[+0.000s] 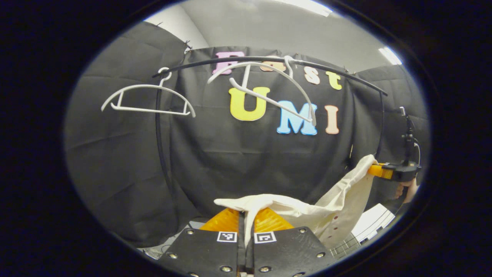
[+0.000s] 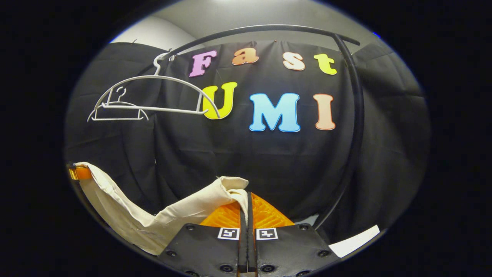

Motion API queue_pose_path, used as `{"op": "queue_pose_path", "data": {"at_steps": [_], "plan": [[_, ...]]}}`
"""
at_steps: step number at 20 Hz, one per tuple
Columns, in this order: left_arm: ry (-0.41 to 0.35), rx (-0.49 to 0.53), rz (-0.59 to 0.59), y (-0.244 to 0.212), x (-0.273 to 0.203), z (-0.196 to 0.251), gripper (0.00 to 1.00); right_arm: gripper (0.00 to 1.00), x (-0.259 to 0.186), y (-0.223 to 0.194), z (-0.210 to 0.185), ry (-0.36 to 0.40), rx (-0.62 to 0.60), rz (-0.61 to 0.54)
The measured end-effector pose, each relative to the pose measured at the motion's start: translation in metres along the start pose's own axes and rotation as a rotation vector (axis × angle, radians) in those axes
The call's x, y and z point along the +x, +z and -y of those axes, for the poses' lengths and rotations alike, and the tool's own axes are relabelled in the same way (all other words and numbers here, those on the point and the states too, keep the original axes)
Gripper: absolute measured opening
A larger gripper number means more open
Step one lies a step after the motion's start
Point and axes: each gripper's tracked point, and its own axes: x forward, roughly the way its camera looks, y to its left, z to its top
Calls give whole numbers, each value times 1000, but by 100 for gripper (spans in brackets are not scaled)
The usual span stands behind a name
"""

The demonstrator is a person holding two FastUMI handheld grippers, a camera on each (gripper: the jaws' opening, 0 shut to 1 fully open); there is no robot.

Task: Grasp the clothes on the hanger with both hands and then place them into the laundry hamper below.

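Observation:
A cream garment (image 1: pixel 326 207) hangs slack between the two grippers, off the hangers. In the left gripper view my left gripper (image 1: pixel 246 219) is shut on one end of the cloth, which drapes over its fingers. Far right in that view the right gripper (image 1: pixel 378 170) pinches the other end, with a hand behind it. In the right gripper view my right gripper (image 2: pixel 248 209) is shut on a fold of the garment (image 2: pixel 184 211), and the cloth sags leftward to the left gripper (image 2: pixel 78 173) at the edge. A bare white hanger (image 1: pixel 269 90) swings tilted on the black rail (image 1: pixel 269 59).
A second bare white hanger (image 1: pixel 148 100) hangs level at the rail's left end; both hangers (image 2: pixel 153 96) hang at upper left in the right gripper view. The rack's curved black post (image 2: pixel 355 127) runs down the right. A wire grid (image 1: pixel 351 242) and a white surface (image 1: pixel 374 219) lie low right.

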Motion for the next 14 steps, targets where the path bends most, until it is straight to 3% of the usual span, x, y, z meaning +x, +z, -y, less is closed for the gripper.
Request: {"op": "queue_pose_path", "data": {"at_steps": [8, 14], "plan": [[-95, 33, -121, -51, 12, 19, 1, 0, -10, -79, -26, -56, 129, -180], [-108, 16, -219, -78, 22, 24, 2, 2, 0, -133, -59, -28, 203, -301]]}}
